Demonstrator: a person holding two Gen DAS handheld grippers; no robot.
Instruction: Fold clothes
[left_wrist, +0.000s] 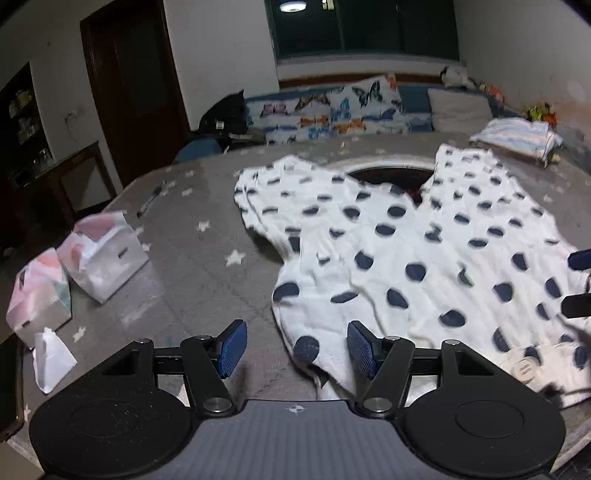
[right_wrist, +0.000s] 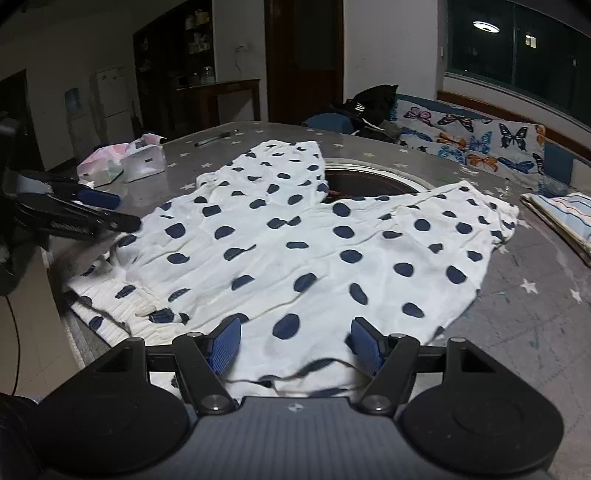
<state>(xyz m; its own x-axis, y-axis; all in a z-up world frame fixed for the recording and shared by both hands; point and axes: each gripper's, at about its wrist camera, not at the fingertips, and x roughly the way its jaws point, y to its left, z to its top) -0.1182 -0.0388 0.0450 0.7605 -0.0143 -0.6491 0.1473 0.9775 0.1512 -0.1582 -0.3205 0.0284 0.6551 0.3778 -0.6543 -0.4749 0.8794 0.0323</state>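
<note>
The white pants with dark blue dots (right_wrist: 295, 240) lie spread out flat on the gray counter with little stars (left_wrist: 192, 258). The two legs point away toward the far side, and part of the cloth covers a round dark hole in the counter (right_wrist: 365, 181). The waistband is at the near edge.

The left claw (left_wrist: 295, 349) stands wide with nothing gripped; the near corner of the pants lies under its right finger. The right claw (right_wrist: 293, 345) is wide too and hangs over the near hem, with cloth below it but not pinched.

Off to the left side sit two tissue boxes (left_wrist: 74, 269) and a pen (left_wrist: 149, 201). A folded striped cloth (right_wrist: 561, 218) lies at the right. Behind is a bed with butterfly pillows (left_wrist: 332, 107).

What could go wrong? The cloth is thin and wrinkly, so a claw could grab only the top layer, and the fold would come out crooked. The leg over the hole could sag down into it. If one claw lifts sooner than the other, the pants could twist.
</note>
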